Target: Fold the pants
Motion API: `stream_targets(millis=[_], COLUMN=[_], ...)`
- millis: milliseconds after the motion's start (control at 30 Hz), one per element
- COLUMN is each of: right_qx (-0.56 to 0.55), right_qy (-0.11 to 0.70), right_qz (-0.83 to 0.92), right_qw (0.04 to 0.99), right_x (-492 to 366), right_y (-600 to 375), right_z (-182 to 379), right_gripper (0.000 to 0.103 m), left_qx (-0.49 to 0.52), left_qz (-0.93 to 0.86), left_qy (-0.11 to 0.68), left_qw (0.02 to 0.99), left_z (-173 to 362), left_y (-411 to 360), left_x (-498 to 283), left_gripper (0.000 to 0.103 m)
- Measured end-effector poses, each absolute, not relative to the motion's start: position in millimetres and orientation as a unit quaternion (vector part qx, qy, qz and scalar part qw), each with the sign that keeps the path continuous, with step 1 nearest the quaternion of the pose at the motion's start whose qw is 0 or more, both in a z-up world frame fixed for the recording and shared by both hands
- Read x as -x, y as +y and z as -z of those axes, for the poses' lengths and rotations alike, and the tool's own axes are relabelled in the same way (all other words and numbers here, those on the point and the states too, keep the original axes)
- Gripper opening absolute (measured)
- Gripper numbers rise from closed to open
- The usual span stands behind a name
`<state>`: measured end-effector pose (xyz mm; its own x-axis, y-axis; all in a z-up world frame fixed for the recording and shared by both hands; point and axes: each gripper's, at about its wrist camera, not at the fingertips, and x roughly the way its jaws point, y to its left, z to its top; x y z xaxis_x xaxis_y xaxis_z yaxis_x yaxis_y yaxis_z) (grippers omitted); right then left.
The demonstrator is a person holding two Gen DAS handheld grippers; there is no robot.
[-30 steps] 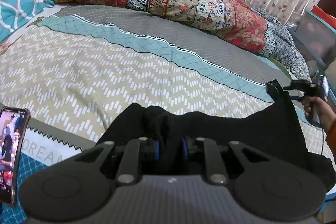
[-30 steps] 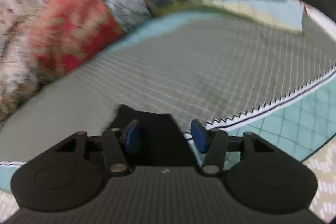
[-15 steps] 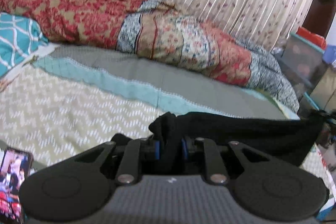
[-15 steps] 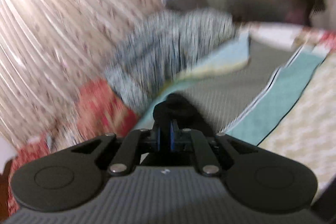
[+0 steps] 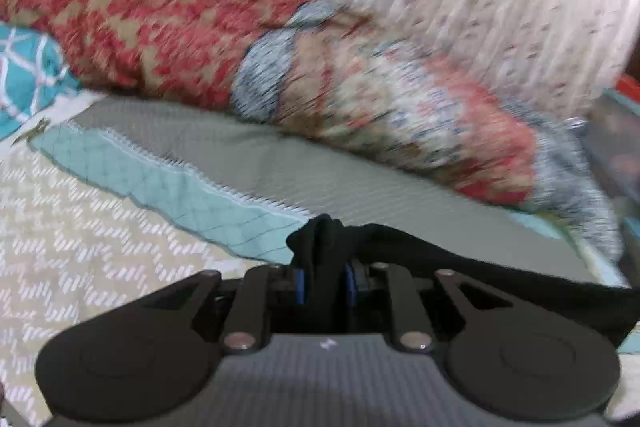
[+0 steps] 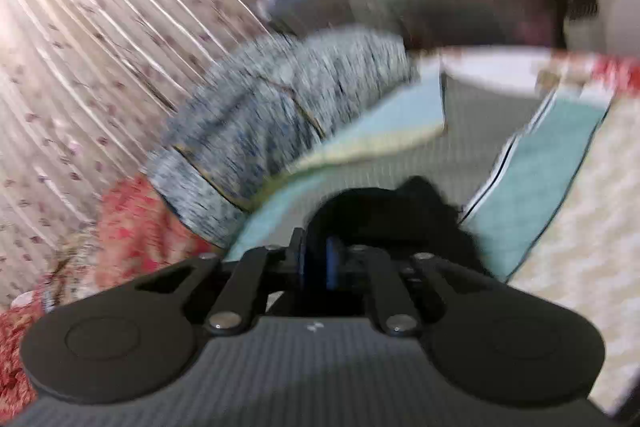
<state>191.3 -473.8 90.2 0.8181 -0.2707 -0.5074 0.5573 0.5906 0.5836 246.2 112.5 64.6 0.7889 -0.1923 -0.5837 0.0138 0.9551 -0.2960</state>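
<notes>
left gripper (image 5: 324, 285) is clamped on a bunched edge of the black pants (image 5: 460, 263); right gripper (image 6: 318, 263) pinches another bunch, its jaws having just parted slightly with cloth between them. the pants hang stretched between both grippers, above the bedspread (image 5: 100, 227) and in front of the rolled quilt (image 5: 280, 67) lying on it. risk: the right hold looks thin; tension from pulling apart could slip the fabric free, dropping that end crumpled onto the bedspread.

We find the left gripper (image 5: 323, 285) clamped on black pants (image 5: 460, 263), pitched down, the right gripper (image 6: 316, 263) rolled, its jaws just eased slightly wider, pads pinching a bunch of cloth
</notes>
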Motion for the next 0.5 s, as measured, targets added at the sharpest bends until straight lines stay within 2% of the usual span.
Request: stream_targets(millis=[33,67,100,233,367,500], right_qx=[-0.389,-0.392,-0.394,-0.390,-0.326,-0.322], right_qy=[0.208,0.227,0.241,0.209,0.243,0.266], right_qz=[0.231,0.232,0.244,0.247,0.270,0.251], right_qw=[0.867,0.861,0.853,0.862,0.872,0.873], right_x=[-211,-222,-230,-217,-213,-232], right_y=[-476,-479,-480,-488,-501,-503], right_z=[-72,-61,-50,-44,-52,-55], right_gripper=[0.020,0.035,0.044,0.044,0.044,0.044], left_qx=[0.133,0.129,0.133,0.145,0.118,0.125], left_qz=[0.036,0.020,0.008,0.000,0.002,0.006], left_qy=[0.329,0.341,0.358,0.371,0.355,0.340], left_qw=[0.934,0.931,0.924,0.917,0.927,0.932], left_z=[-53,-40,-27,-9,-11,-21], left_y=[112,113,116,120,108,109], left_x=[-257,-267,-277,-285,-277,-265], left_gripper=[0.016,0.016,0.016,0.016,0.016,0.016])
